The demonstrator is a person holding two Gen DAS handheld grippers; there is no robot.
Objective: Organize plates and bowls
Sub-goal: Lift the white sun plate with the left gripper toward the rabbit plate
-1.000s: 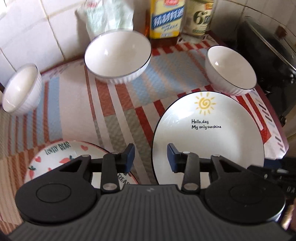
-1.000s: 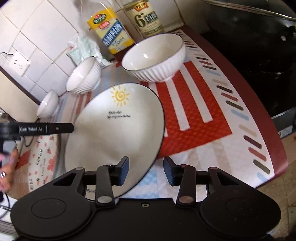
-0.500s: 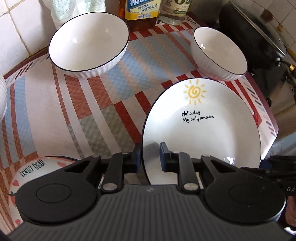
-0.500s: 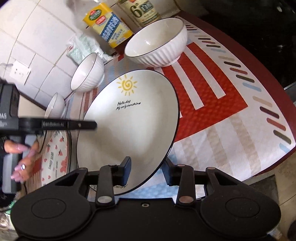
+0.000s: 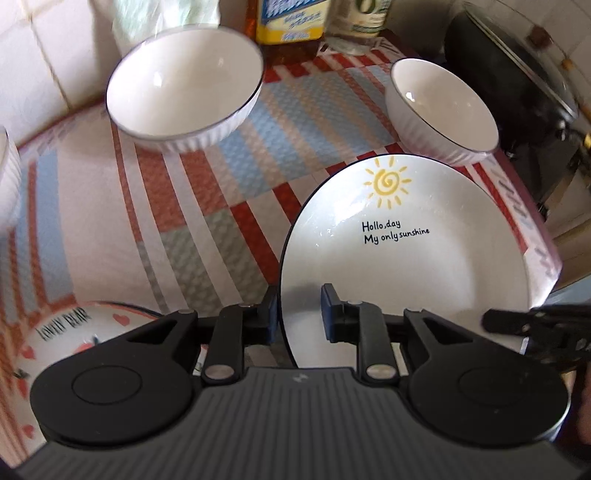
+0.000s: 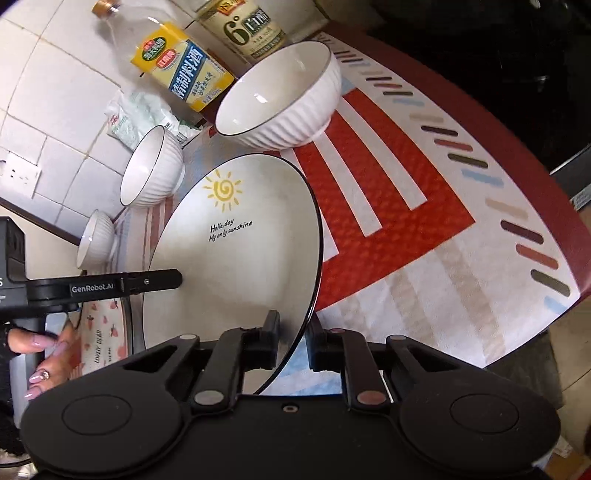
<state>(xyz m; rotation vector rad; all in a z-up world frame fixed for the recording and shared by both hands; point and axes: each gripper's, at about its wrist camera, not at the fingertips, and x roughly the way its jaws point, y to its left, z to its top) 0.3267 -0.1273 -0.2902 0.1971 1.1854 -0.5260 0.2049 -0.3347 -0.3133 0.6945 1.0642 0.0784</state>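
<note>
A white sun plate [image 5: 406, 266] reading "Hollo,day My only sunshine" is lifted and tilted above the striped mat; it also shows in the right wrist view [image 6: 240, 266]. My left gripper [image 5: 299, 314] is shut on its left rim. My right gripper [image 6: 293, 339] is shut on its right rim. A strawberry "Lovely Bear" plate [image 5: 55, 332] lies at lower left. Two white ribbed bowls, one large [image 5: 184, 88] and one smaller [image 5: 439, 110], sit behind. A third bowl [image 6: 98, 240] is at far left.
Two bottles [image 6: 184, 70] [image 6: 247, 29] and a plastic bag [image 6: 140, 118] stand against the tiled wall. A black wok with a glass lid [image 5: 517, 74] sits at right. The mat's edge [image 6: 535, 184] and the table's drop are at right.
Both grippers have closed on the sun plate's rims and raised it off the mat. The left view has pulled back slightly.
</note>
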